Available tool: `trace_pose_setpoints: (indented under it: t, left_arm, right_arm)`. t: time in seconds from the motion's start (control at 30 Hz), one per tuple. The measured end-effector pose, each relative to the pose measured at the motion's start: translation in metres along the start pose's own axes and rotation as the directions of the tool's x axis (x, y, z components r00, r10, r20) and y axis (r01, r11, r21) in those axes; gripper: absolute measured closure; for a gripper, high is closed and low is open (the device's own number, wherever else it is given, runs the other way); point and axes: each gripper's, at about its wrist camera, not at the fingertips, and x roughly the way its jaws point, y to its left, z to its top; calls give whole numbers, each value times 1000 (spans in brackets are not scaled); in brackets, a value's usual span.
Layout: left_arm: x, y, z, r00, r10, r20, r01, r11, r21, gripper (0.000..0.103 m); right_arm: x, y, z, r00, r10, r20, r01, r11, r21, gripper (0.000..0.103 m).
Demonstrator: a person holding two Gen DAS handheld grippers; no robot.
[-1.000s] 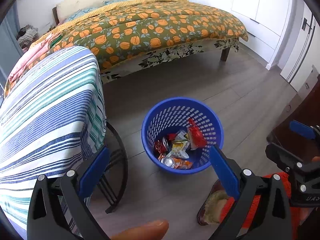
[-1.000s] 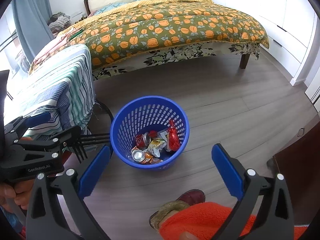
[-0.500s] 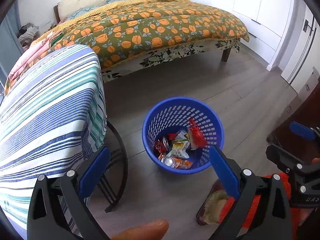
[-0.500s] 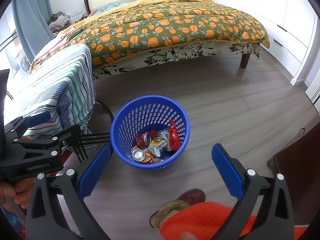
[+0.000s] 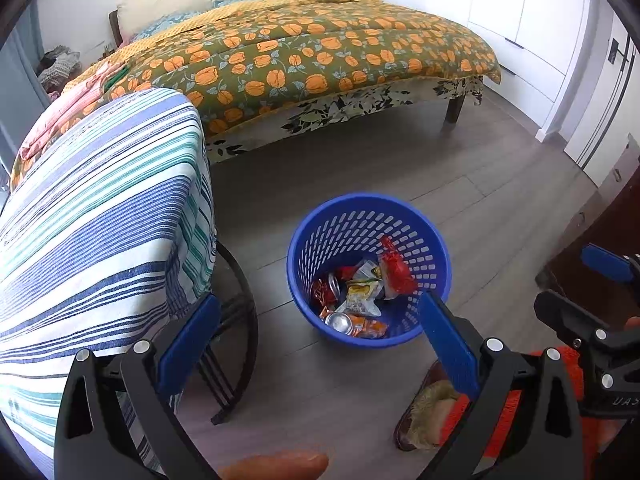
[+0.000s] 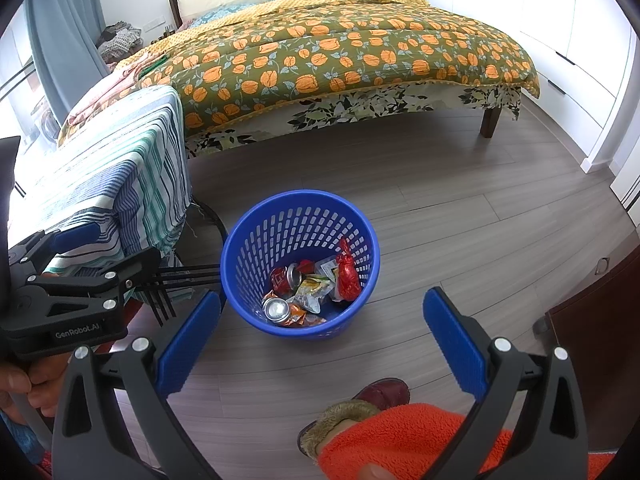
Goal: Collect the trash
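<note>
We hold both the left gripper and the right gripper spread, empty. Trash fills the blue perforated plastic basket; we should scan the grey wood floor before finishing.

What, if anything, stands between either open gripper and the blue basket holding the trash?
Nothing visible does. The blue basket stands on bare floor, its mouth uncovered, ahead of the right gripper and left gripper. The striped cloth hangs off to its left, apart from it.

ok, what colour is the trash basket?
Blue, with a perforated wall: the basket shows best in the right wrist view.
</note>
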Motion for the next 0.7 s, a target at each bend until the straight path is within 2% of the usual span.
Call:
trace_pose_setpoints:
  t: [0.2,0.43,0.7]
  left_arm:
    - [-1,1,1,1000,-21,5,21,1000,-12,5]
    - [-5,-6,1,999,-8,33,8,1000,12,5]
    - [-1,-7,1,1000,-12,1,12,1000,-1,5]
  right_arm:
    - [0,0,0,1000,0,0,0,1000,0,5]
    - [1,-1,0,1000,0,0,0,1000,4,4]
    - [1,-4,0,1000,-2,-1,2,1000,3,4]
